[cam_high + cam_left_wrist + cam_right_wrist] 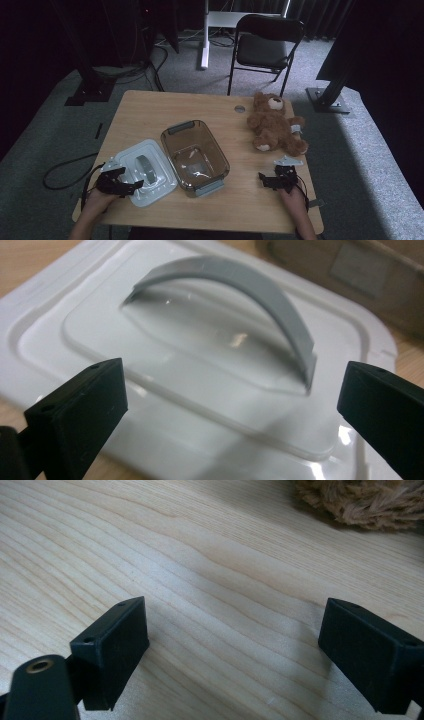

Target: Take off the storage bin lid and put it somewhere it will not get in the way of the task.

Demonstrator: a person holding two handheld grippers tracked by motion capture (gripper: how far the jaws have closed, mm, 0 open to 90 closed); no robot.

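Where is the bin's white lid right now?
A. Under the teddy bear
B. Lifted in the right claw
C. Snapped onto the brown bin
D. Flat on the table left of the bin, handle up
D: the white lid lies flat on the table just left of the open brown bin, its grey handle arching upward, and the left claw stands open over it, gripping nothing.
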